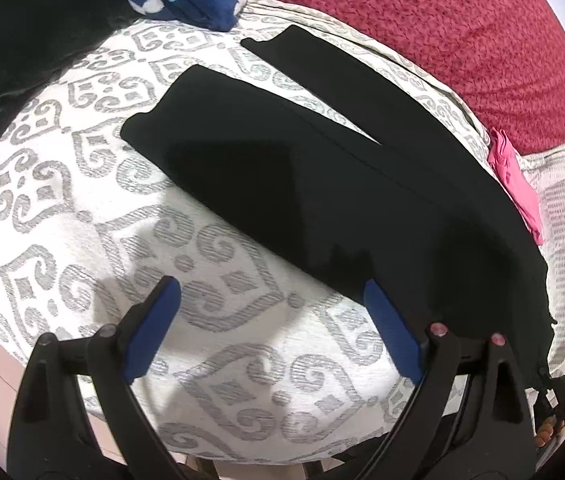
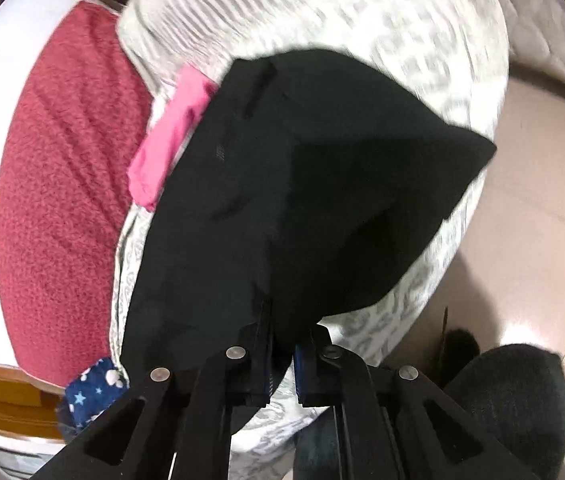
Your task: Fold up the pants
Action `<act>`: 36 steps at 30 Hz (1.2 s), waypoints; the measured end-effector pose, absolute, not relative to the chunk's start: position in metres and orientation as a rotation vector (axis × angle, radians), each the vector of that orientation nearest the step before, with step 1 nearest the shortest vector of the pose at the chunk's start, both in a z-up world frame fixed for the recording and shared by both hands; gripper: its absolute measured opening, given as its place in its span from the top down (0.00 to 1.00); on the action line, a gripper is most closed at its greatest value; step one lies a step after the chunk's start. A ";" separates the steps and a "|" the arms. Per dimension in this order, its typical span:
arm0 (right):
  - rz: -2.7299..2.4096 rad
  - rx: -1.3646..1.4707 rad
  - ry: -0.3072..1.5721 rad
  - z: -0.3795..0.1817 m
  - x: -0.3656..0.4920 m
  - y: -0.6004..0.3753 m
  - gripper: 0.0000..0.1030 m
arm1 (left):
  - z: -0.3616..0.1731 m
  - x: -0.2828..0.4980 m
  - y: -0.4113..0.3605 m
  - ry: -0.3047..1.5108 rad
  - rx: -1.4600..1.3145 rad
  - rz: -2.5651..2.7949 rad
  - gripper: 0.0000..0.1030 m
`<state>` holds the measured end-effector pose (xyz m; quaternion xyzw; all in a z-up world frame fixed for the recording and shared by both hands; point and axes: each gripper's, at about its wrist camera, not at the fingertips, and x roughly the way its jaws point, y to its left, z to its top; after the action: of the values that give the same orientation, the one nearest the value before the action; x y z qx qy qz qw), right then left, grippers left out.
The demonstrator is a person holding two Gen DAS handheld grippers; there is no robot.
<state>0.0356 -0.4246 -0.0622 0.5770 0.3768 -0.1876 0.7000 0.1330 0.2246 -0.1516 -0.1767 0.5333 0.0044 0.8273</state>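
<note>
The right gripper [image 2: 282,344] was clamped on the near edge of the black pants [image 2: 282,184]. The left gripper [image 1: 270,308] stood wide and empty over the patterned bedcover [image 1: 82,208], beside the legs. The cloth looked soft, light and limp; best gripped at hems or waistband.

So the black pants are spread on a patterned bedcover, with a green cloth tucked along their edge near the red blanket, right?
Not quite: the cloth is pink, not green, as the right wrist view shows. The black pants do lie on the patterned bedcover, beside the red blanket.
</note>
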 end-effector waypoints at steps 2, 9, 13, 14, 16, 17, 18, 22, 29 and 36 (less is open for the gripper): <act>-0.423 1.287 0.824 -0.054 0.036 -0.426 0.94 | -0.156 0.137 0.226 1.148 -0.392 0.009 0.10; -0.443 1.319 0.810 -0.049 0.024 -0.437 0.94 | -0.165 0.149 0.221 1.176 -0.393 0.013 0.10; -0.444 1.303 0.821 -0.048 0.023 -0.435 0.94 | -0.166 0.154 0.220 1.174 -0.402 0.019 0.10; -0.447 1.296 0.826 -0.048 0.026 -0.434 0.94 | -0.166 0.154 0.220 1.169 -0.406 0.014 0.10; -0.449 1.277 0.837 -0.048 0.028 -0.433 0.94 | -0.166 0.155 0.220 1.164 -0.412 0.005 0.10; -0.449 1.270 0.842 -0.047 0.028 -0.433 0.94 | -0.167 0.155 0.220 1.161 -0.413 0.000 0.10; -0.450 1.266 0.844 -0.048 0.029 -0.433 0.94 | -0.167 0.155 0.220 1.160 -0.412 -0.004 0.10; -0.454 1.255 0.858 -0.048 0.030 -0.431 0.94 | -0.166 0.155 0.224 1.163 -0.434 -0.007 0.14; -0.463 1.220 0.868 -0.046 0.034 -0.428 0.93 | -0.168 0.157 0.239 1.212 -0.562 -0.025 0.17; -0.462 1.236 0.860 -0.047 0.030 -0.429 0.93 | -0.178 0.182 0.230 1.171 -0.601 -0.051 0.93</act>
<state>0.0299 -0.4285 -0.0467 0.5560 0.3868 -0.2080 0.7057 0.1824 0.2305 -0.1784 -0.2794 0.5442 -0.0237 0.7907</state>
